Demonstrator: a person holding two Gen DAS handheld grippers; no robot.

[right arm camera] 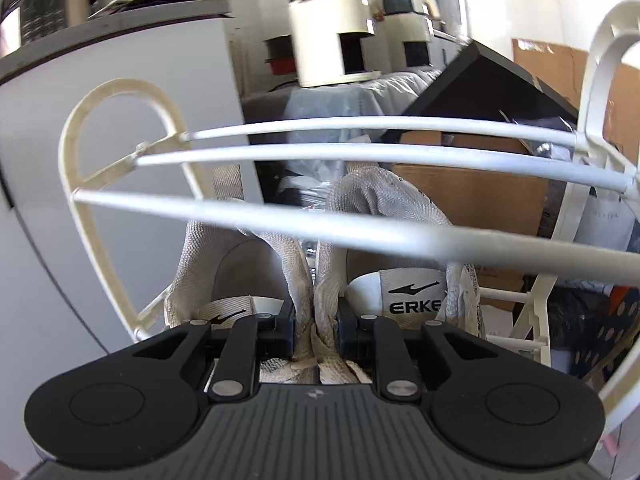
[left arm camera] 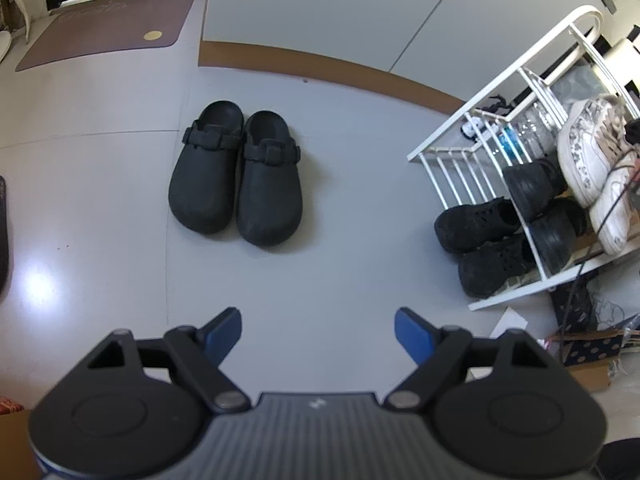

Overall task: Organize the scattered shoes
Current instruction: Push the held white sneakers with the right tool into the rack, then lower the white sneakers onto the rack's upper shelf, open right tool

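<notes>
A: While the white sneakers (right arm camera: 320,280) sat pinched together by their inner collars in the right gripper (right arm camera: 316,330), under the upper bars of the white shoe rack (right arm camera: 320,232), how much was done?

B: Most, I'd judge. Black shoes (left arm camera: 500,236) already filled the lower tier. Only the black clogs (left arm camera: 236,176) remained on the floor, near the left gripper (left arm camera: 318,332), fingers spread and empty.

A: Obstacles?

B: The bars overhead, and cardboard boxes (right arm camera: 468,192) behind the rack.

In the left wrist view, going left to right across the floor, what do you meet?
Brown doormat → pair of black clogs → black mesh sneakers by the white shoe rack → chunky black shoes → white sneakers on the rack.
</notes>
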